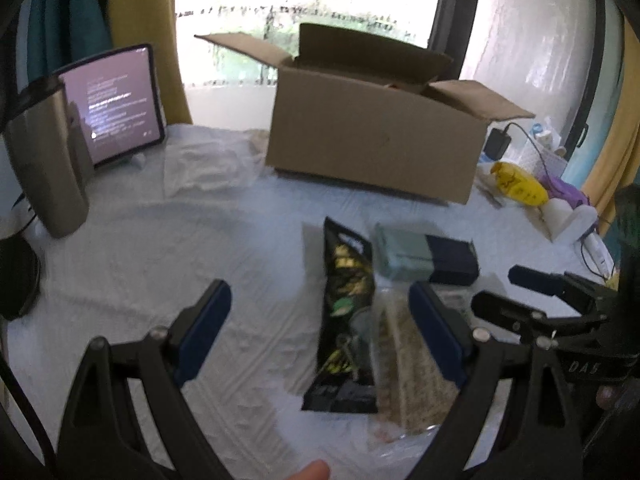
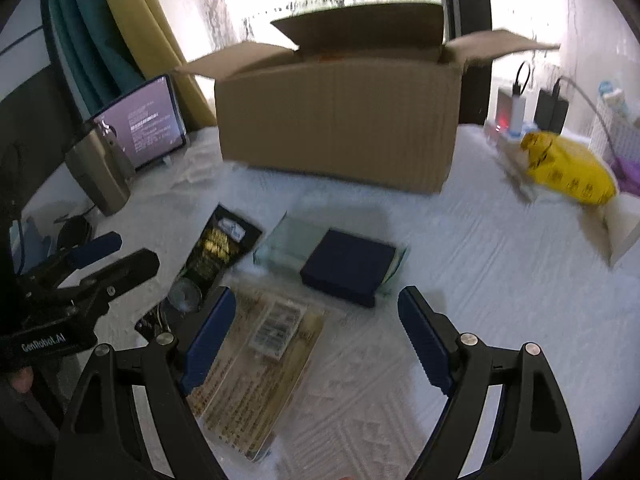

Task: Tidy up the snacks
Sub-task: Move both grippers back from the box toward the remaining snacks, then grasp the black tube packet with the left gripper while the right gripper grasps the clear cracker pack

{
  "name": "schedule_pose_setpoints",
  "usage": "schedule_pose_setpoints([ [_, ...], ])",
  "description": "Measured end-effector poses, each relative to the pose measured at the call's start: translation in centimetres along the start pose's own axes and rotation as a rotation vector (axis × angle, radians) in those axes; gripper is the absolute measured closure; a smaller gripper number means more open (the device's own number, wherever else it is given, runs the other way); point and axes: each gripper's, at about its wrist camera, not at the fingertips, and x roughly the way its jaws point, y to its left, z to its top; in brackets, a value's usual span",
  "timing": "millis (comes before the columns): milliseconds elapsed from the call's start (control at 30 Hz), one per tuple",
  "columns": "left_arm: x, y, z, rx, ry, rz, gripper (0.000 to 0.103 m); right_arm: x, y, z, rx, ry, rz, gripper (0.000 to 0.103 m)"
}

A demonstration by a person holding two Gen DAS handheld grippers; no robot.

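You are holding both grippers, left [image 1: 320,336] and right [image 2: 316,332], with fingers wide and empty over the table [image 2: 500,300]. Nearest is lying a clear packet [image 2: 256,364], beside it a black pouch [image 1: 348,312] running lengthwise toward the open box [image 2: 340,120].

Daylight pours in through the window [image 1: 308,4] behind the cardboard box [image 1: 376,140], and the glass is blown out to near white in both views, so the box's near face sits in shade. The white tablecloth [image 2: 500,280] is evenly, softly lit, with faint shadows. Both pictures are smeared by motion blur, worst on the snack packets [image 2: 256,344], whose print is perhaps unreadable. Fisheye bending curves the edges, and the corners go black.
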Motion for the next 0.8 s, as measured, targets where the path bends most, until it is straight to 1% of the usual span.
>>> schedule_pose_setpoints([
  [333, 0.5, 1.4, -1.5, -0.017, 0.042, 0.01, 0.012, 3.1, 1.9, -2.3, 0.053, 0.103, 0.078, 0.017],
  [400, 0.5, 1.7, -1.6, -0.023, 0.047, 0.016, 0.012, 3.2, 2.6, -2.5, 0.047, 0.094, 0.057, 0.016],
  [467, 0.6, 1.9, -1.7, -0.024, 0.051, 0.022, 0.012, 3.4, 3.4, -2.6, 0.023, 0.093, 0.038, 0.012],
  [567, 0.8, 1.9, -1.8, -0.022, 0.056, 0.023, 0.012, 3.6, 3.8, -2.7, 0.019, 0.077, 0.026, 0.013],
  [600, 0.9, 1.9, -1.8, -0.026, 0.057, 0.023, 0.012, 3.6, 3.8, -2.7, 0.018, 0.075, 0.023, 0.015],
  [633, 1.0, 1.9, -1.7, -0.024, 0.061, 0.026, 0.012, 3.6, 3.8, -2.7, 0.014, 0.073, 0.03, 0.023],
  [667, 1.0, 1.7, -1.7, -0.018, 0.063, 0.029, 0.012, 3.4, 3.7, -2.6, 0.017, 0.062, 0.027, 0.036],
  [700, 1.1, 1.6, -1.6, -0.016, 0.065, 0.028, 0.012, 3.2, 3.4, -2.6, 0.024, 0.053, 0.024, 0.043],
  [733, 1.2, 1.4, -1.6, -0.013, 0.068, 0.023, 0.012, 2.9, 3.0, -2.5, 0.035, 0.036, 0.021, 0.057],
  [767, 1.2, 1.2, -1.5, -0.006, 0.069, 0.018, 0.012, 2.7, 2.6, -2.5, 0.043, 0.027, 0.025, 0.062],
  [800, 1.3, 0.9, -1.4, 0.004, 0.071, 0.019, 0.012, 2.6, 2.3, -2.4, 0.044, 0.026, 0.035, 0.064],
])
